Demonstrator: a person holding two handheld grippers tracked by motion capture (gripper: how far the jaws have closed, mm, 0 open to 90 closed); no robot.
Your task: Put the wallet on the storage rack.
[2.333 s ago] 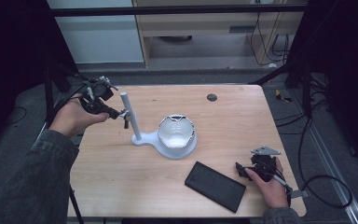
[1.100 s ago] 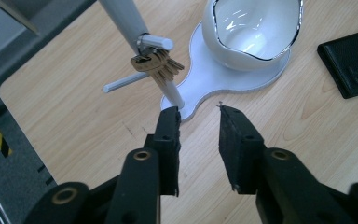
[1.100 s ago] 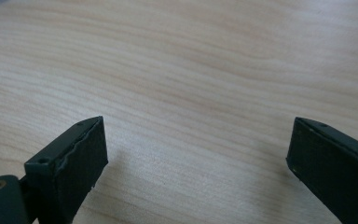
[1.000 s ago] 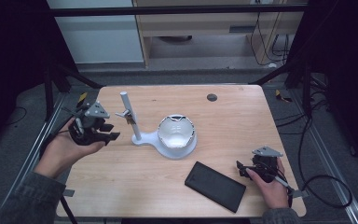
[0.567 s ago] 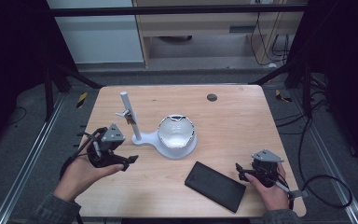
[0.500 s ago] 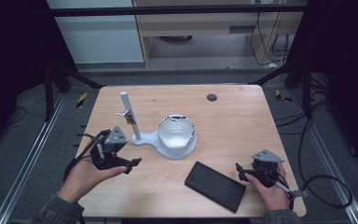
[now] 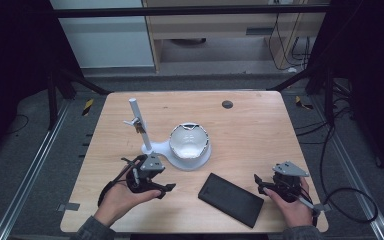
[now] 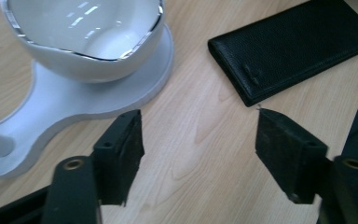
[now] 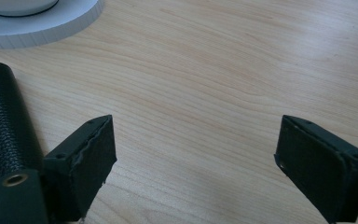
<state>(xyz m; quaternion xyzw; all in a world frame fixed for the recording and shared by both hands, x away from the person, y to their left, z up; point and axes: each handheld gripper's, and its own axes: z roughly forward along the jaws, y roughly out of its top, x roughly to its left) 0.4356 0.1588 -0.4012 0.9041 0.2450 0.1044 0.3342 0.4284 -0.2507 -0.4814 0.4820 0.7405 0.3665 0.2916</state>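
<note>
Left tool [image 7: 166, 189] lowered beside black wallet [image 7: 231, 199], jaws apart, empty

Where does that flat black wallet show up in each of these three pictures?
High view: the black wallet lies flat near the table's front edge, between the two hands.
Left gripper view: it sits at upper right, beyond the right-hand finger.
Right gripper view: its rounded edge shows at far left, behind the left-hand finger.
Shared landmark: the white stand base, just beyond the wallet in all three.
</note>
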